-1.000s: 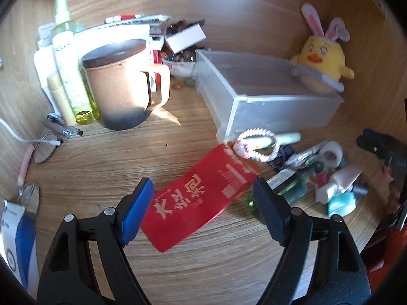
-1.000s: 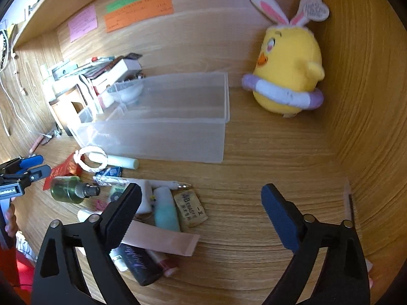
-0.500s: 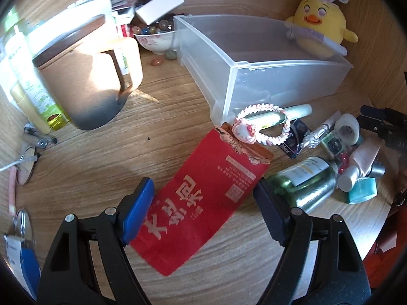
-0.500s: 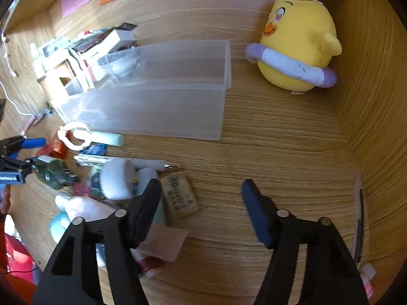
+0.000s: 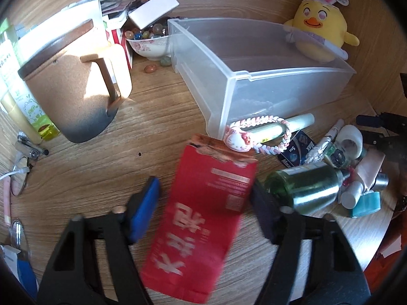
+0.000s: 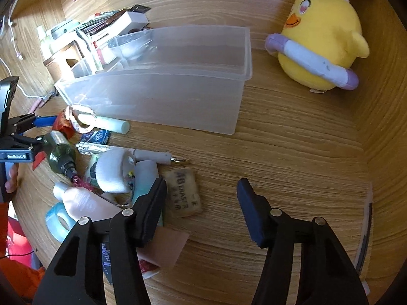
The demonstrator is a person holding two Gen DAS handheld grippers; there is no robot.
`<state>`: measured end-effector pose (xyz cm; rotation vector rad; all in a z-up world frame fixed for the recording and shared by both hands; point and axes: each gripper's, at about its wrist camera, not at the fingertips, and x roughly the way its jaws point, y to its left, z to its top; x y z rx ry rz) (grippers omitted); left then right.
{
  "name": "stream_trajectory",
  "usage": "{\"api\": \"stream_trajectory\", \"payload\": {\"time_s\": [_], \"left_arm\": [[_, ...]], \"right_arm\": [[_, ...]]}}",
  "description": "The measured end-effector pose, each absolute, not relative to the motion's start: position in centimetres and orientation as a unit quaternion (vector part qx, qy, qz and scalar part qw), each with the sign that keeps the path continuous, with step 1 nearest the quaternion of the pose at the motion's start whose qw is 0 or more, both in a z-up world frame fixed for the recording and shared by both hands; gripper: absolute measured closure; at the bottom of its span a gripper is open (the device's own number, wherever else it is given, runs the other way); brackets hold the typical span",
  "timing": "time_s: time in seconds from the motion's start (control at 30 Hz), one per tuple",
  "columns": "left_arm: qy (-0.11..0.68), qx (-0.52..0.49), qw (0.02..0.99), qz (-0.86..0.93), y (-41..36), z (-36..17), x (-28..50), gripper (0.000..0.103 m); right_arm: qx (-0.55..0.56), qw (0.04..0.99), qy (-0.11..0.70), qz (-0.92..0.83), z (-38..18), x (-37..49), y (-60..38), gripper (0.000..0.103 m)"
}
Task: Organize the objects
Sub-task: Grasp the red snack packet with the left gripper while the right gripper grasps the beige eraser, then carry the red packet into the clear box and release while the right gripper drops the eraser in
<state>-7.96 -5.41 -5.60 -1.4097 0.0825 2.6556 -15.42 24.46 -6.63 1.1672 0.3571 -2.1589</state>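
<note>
A red packet with white characters lies on the wooden desk between the fingers of my left gripper. Its jaws are closing; the right finger meets the packet's edge and a gap shows at the blue left pad. A green bottle lies just right of it. My right gripper hangs low over the desk, its jaws closing, pressing on nothing. A worn eraser lies between its fingers, close to the left one. The clear plastic bin stands behind, with nothing visible in it.
The pile left of the eraser holds a pen, a white tape roll, a pink tube and a braided bracelet. A yellow plush chick sits at the back right. A brown mug and a bowl of beads stand left.
Both grippers sank toward the desk and their jaws narrowed. The red packet turned more upright between the left fingers. The eraser now lies between the right fingers.
</note>
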Motion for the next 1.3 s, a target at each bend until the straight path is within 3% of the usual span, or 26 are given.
{"api": "stream_trajectory", "payload": {"time_s": [0.17,0.4,0.8,1.3], "left_arm": [[0.025,-0.459,0.056,0.887,-5.6,-5.6,-7.3,0.046],[-0.005,-0.439,0.029,0.898,-7.3,-4.6,-6.0,0.049],[-0.036,-0.374,-0.001,0.927,-8.1,-0.7,-4.7,0.049],[-0.051,-0.306,0.037,0.950,-5.1,4.2,-6.8,0.049]], "right_arm": [[0.441,0.325,0.160,-0.821,-7.0,-14.9,23.8,0.050],[0.430,0.314,0.159,-0.831,-6.9,-15.0,24.1,0.081],[0.391,0.310,0.117,-0.858,-4.5,-14.5,25.1,0.081],[0.303,0.339,0.070,-0.888,1.5,-14.7,23.6,0.081]]}}
